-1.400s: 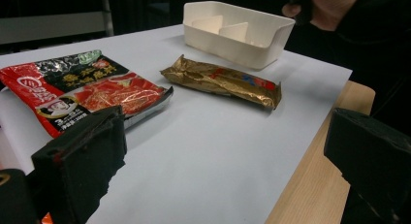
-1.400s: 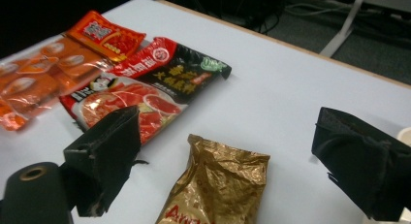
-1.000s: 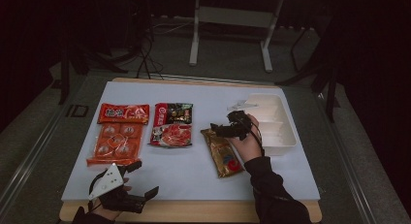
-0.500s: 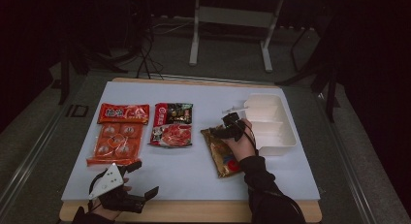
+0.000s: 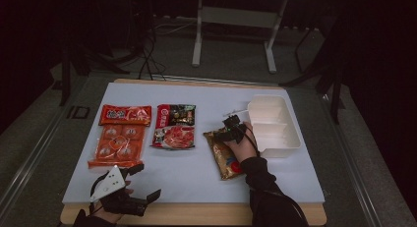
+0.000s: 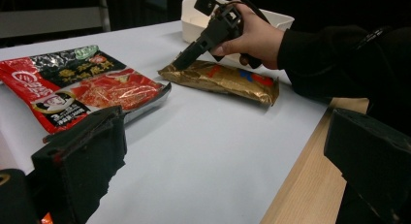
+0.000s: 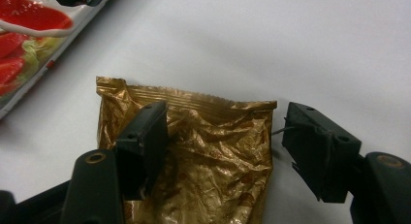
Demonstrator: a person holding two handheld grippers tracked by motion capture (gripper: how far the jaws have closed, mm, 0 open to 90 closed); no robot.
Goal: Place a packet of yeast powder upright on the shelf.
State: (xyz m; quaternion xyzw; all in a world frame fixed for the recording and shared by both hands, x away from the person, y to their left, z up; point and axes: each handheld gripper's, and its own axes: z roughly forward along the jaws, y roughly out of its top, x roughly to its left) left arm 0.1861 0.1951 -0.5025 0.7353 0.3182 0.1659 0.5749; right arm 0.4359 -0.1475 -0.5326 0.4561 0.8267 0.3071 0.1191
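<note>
Right tool closing in on the gold foil packet

The gold foil packet (image 7: 194,151) is lying flat on the worktop (image 5: 196,173) beside the white tray (image 5: 287,138); the right tool (image 7: 225,132) is straddling its end, jaws narrowing but gripping nothing yet. Next: pinching firmly, then lifting.

A crinkled gold foil packet (image 5: 224,156) lies flat on the table, just beside the white tray (image 5: 290,138).

Right tongs (image 5: 231,131) point down, jaws just closing yet apart; left tongs (image 5: 142,183) gape.
</note>
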